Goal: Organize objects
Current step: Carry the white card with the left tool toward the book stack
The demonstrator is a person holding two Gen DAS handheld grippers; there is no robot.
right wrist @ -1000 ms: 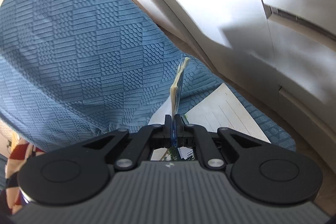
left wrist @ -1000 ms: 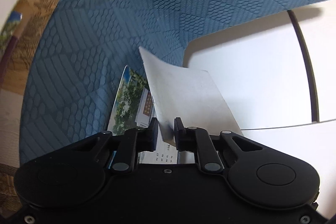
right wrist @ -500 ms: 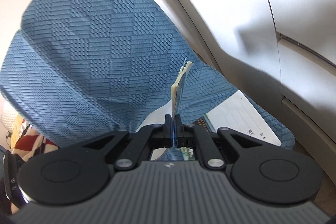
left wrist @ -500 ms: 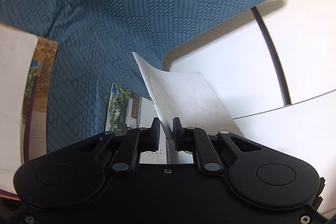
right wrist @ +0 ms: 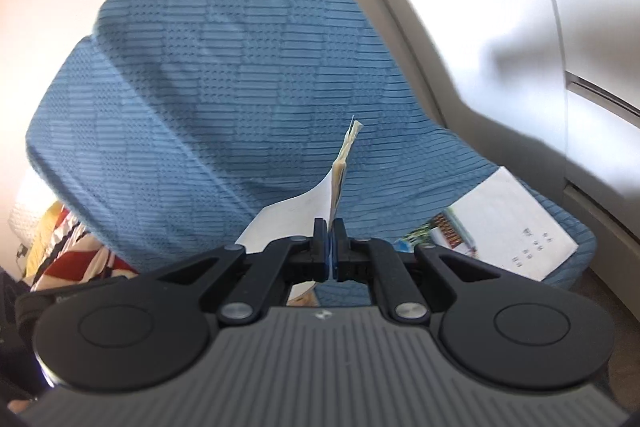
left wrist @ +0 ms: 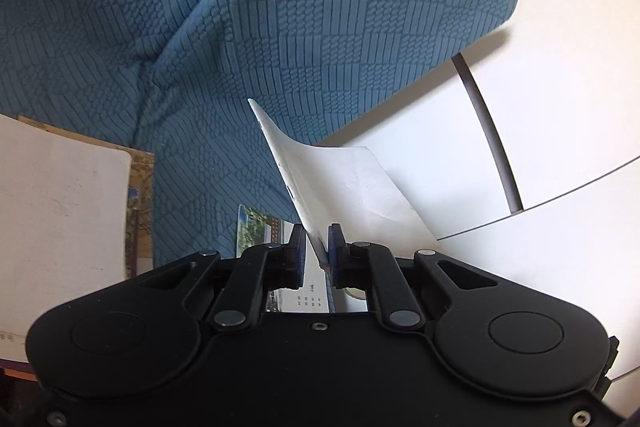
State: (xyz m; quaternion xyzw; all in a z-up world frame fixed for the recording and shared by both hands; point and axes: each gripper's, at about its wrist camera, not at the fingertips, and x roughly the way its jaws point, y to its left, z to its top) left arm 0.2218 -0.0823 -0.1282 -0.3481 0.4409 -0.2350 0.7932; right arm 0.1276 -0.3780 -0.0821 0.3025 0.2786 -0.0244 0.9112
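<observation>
In the left wrist view my left gripper (left wrist: 317,239) is shut on the lower edge of a white sheet (left wrist: 340,179), which curves up and to the right above the blue textured cushion (left wrist: 240,27). Below it a booklet with a photo cover (left wrist: 260,231) lies flat on the cushion. My right gripper (right wrist: 330,231) is shut on a thin booklet (right wrist: 342,163) seen edge-on and standing upright, with one white page (right wrist: 292,219) curling off to the left. To the right of it, the photo-cover booklet (right wrist: 508,223) lies on the cushion. I cannot tell whether both grippers hold the same booklet.
A large white page with a brownish picture edge (left wrist: 60,207) fills the left of the left wrist view. White cabinet panels (left wrist: 520,147) stand beside the cushion, and pale panels (right wrist: 520,27) run along its right. Red, white and yellow fabric (right wrist: 68,251) lies at lower left.
Both grippers have risen with their paper still held. The cushion and the lying booklet have dropped further below, and more of the cushion's back shows in both views.
</observation>
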